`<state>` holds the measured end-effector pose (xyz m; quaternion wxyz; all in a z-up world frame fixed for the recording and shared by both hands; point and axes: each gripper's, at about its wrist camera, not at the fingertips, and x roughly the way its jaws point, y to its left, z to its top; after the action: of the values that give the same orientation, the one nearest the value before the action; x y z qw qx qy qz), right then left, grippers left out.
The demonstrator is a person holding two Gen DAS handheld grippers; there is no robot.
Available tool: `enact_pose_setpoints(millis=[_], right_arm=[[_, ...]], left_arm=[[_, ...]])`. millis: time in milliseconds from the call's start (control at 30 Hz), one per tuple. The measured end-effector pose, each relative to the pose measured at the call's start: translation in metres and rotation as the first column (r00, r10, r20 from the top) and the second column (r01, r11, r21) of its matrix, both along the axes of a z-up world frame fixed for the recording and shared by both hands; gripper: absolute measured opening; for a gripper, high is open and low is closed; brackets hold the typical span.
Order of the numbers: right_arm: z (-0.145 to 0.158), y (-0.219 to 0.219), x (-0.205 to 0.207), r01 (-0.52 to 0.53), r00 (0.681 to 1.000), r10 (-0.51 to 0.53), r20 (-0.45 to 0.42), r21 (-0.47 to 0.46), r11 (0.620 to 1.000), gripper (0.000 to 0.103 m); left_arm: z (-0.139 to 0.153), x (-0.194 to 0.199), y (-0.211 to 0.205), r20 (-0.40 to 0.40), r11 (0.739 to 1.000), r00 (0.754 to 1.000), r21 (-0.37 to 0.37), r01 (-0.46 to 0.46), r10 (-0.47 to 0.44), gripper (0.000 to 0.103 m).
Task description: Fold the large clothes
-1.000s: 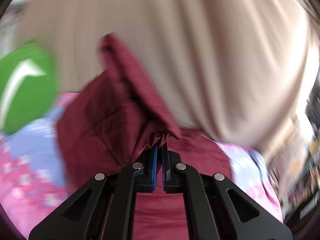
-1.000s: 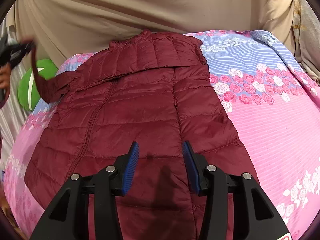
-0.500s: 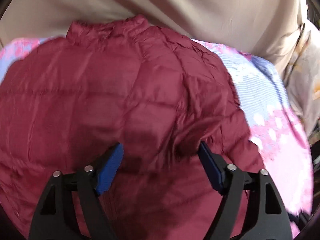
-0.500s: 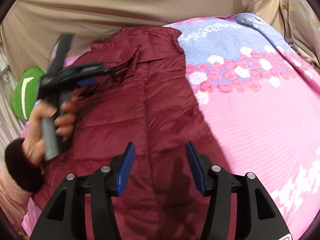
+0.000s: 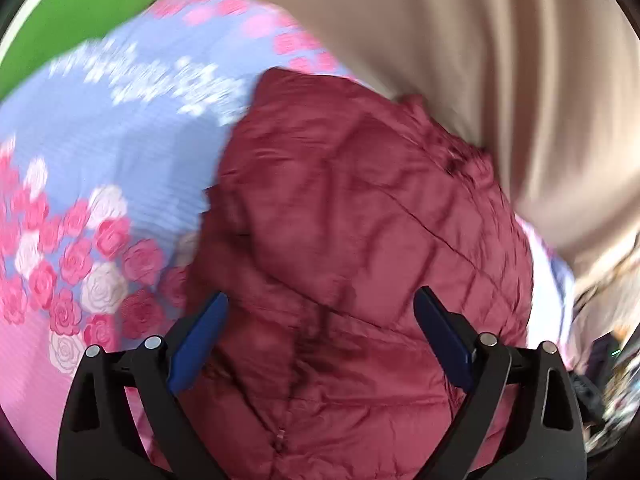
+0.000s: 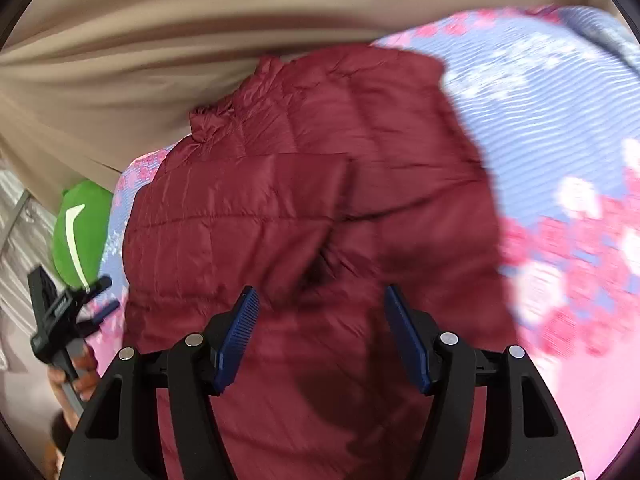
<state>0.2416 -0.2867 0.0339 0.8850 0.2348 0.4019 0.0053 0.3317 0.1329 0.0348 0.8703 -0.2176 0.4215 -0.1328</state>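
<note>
Landmark for all positions: the maroon quilted jacket [image 6: 304, 208].

Right gripper [image 6: 322, 332]: nearest the lens in the right wrist view, angled down over the jacket's near part. Its blue-padded fingers [image 6: 238, 336] stand apart and are opening. Only jacket fabric shows below the gap; the pads are not seen pressing on it, nothing grasped.

Left gripper [image 5: 320, 336]: likewise pitched down above the jacket's near part, over a seam line. Jaws spread wide and opening, released; blue pads [image 5: 196, 344] flank the fabric without pinching it. In the right wrist view this same gripper appears off the jacket's left edge, held by a person's hand [image 6: 74, 376] wrapped around its handle, with the tool upright and its fingers directed toward the jacket.

Jacket: lies on the floral bedsheet [image 6: 568, 168], pink and blue with roses, with sleeves folded in over the body so it forms a compact panel. Collar at the far end.

Beyond the collar: a beige curtain [image 6: 160, 60] touches or overhangs the jacket's far edge. Left of the jacket, past the sheet's edge, sits a green object with a white stripe [image 6: 82, 232]. Both views are motion-blurred.
</note>
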Motion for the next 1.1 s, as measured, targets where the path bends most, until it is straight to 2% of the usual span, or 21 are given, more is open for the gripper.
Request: enact_pose_setpoints(millis=[100,167,200,233,267,300,333,400,433,467,533,567,633,700,733,800,867,933,967,1033,1100], right_arm=[[-0.011,0.01,0.025,0.0,0.999,0.0,-0.033,0.024,1.0,0.064],[-0.016,0.019,0.036,0.007,0.999,-0.007,-0.05,-0.003,1.0,0.063],[-0.016,0.021,0.04,0.013,0.998,-0.014,-0.054,-0.021,1.0,0.052],[-0.016,0.024,0.043,0.017,0.998,-0.019,-0.054,-0.043,0.999,0.04],[-0.012,0.028,0.048,0.011,0.998,-0.015,-0.053,-0.077,0.997,0.013],[-0.005,0.032,0.052,0.002,0.999,-0.007,-0.045,-0.11,0.994,0.006],[0.006,0.036,0.053,-0.002,1.0,0.0,-0.015,-0.137,0.991,0.005],[0.047,0.047,0.043,-0.009,0.989,0.043,0.144,-0.225,0.974,0.004],[0.065,0.051,0.034,-0.014,0.972,0.074,0.221,-0.26,0.965,0.004],[0.086,0.054,0.022,-0.009,0.941,0.104,0.322,-0.282,0.959,0.004],[0.104,0.046,0.008,0.032,0.905,0.093,0.415,-0.284,0.958,0.003],[0.103,0.033,0.014,0.065,0.91,0.055,0.411,-0.273,0.96,0.003],[0.081,0.006,0.037,0.12,0.948,-0.033,0.316,-0.261,0.958,0.004],[0.031,-0.024,0.077,0.114,0.991,-0.094,0.092,-0.25,0.962,0.003],[0.013,-0.031,0.085,0.109,0.994,-0.103,0.04,-0.224,0.968,0.003],[0.01,-0.03,0.083,0.117,0.991,-0.103,0.081,-0.199,0.973,0.004],[0.018,-0.028,0.073,0.108,0.98,-0.072,0.184,-0.195,0.975,0.004],[0.005,-0.039,0.081,0.12,0.988,-0.093,0.126,-0.23,0.966,0.008],[-0.003,-0.044,0.085,0.108,0.991,-0.087,0.104,-0.21,0.972,0.007],[0.003,-0.05,0.074,0.157,0.983,-0.135,0.124,-0.185,0.97,0.009],[0.025,-0.045,0.05,0.262,0.954,-0.219,0.203,-0.217,0.94,0.017]], left_arm=[[-0.011,0.01,0.013,-0.042,0.997,0.999,-0.078,-0.024,0.02,0.091],[-0.016,0.016,0.013,-0.056,0.995,0.998,-0.089,-0.047,0.042,0.09],[-0.018,0.02,0.013,-0.061,0.994,0.996,-0.088,-0.064,0.058,0.085],[-0.018,0.024,0.014,-0.064,0.994,0.995,-0.082,-0.077,0.072,0.076],[-0.019,0.029,0.014,-0.068,0.993,0.994,-0.07,-0.09,0.085,0.069],[-0.02,0.034,0.013,-0.071,0.993,0.993,-0.056,-0.1,0.096,0.051],[-0.02,0.037,0.013,-0.067,0.993,0.992,-0.046,-0.107,0.103,0.035],[-0.015,0.043,0.01,-0.035,0.993,0.993,-0.012,-0.116,0.115,0.014],[-0.007,0.043,0.005,0.001,0.992,0.993,0.026,-0.121,0.121,0.008],[-0.003,0.044,0.001,0.025,0.991,0.992,0.051,-0.127,0.126,0.007],[-0.001,0.049,-0.007,0.045,0.985,0.991,0.108,-0.133,0.129,0.001],[-0.005,0.053,-0.009,0.038,0.983,0.991,0.126,-0.13,0.127,0.0],[-0.017,0.061,-0.014,0.006,0.979,0.992,0.159,-0.128,0.128,0.0],[-0.031,0.066,-0.021,-0.001,0.976,0.993,0.181,-0.118,0.12,0.0],[-0.031,0.065,-0.024,0.01,0.974,0.993,0.191,-0.12,0.121,0.0],[-0.031,0.064,-0.032,0.042,0.961,0.992,0.248,-0.123,0.116,0.0],[-0.032,0.064,-0.034,0.061,0.953,0.992,0.276,-0.122,0.11,0.0],[-0.033,0.063,-0.035,0.077,0.95,0.992,0.289,-0.119,0.101,0.0],[-0.033,0.062,-0.037,0.081,0.948,0.992,0.295,-0.12,0.1,0.0],[-0.033,0.059,-0.041,0.102,0.939,0.99,0.321,-0.124,0.096,0.0],[-0.033,0.056,-0.045,0.12,0.928,0.988,0.348,-0.134,0.097,0.0]])
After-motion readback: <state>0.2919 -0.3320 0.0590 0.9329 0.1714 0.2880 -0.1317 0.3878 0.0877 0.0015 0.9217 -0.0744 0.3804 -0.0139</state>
